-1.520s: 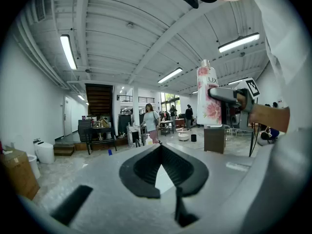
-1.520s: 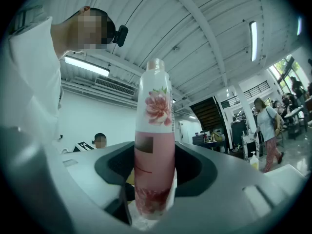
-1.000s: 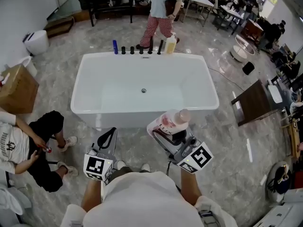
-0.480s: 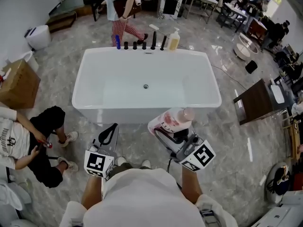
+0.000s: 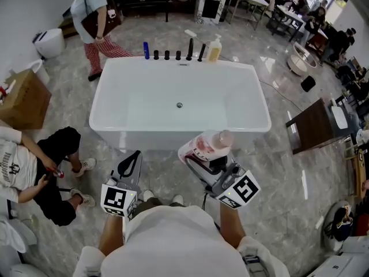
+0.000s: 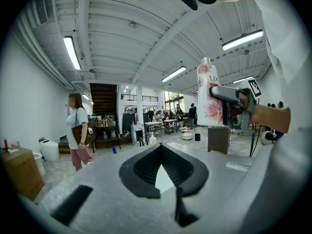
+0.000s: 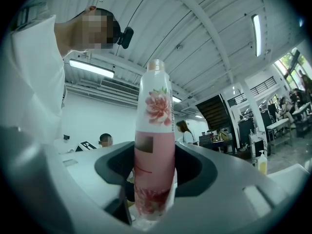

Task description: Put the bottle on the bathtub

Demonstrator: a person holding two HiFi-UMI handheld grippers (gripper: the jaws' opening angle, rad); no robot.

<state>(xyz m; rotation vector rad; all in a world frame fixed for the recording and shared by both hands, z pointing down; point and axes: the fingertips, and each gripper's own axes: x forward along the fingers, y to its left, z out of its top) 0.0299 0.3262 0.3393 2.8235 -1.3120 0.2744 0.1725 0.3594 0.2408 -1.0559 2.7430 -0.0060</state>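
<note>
- Your right gripper [image 7: 155,161] has its jaws clenched on the bottle [image 7: 155,145]; the black pads press its lower half from both sides.
- In the right gripper view the bottle stands straight up out of the jaws. It is white with a flower print above, pink below, with a pale pink cap on top.
- In the head view the bottle [image 5: 204,146] lies across the right gripper [image 5: 209,161], with its cap toward the right of the frame.
- There you hold the bottle in the air, near the bathtub [image 5: 115,133] and just in front of its near wall. It does not touch the rim.
- Your left gripper [image 6: 162,149] has its jaws clenched tip to tip with nothing between them; only a small bare gap shows behind the tips.
- In the head view the left gripper [image 5: 128,167] sits low and left of the right one, pointing toward the tub over the marble floor [image 5: 277,212].
- Both of your forearms reach forward from under the camera, with each gripper's marker cube facing up.
- The left gripper view shows the bottle [image 6: 208,99] upright at the right of the frame.
- The far rim of the tub carries a small blue bottle [image 5: 146,50], a row of black fittings [image 5: 173,55] and a yellowish pump bottle [image 5: 214,48].
- A person [image 5: 92,16] is beyond the tub's far left corner, and another person [image 5: 34,172] sits on the floor at your left.
</note>
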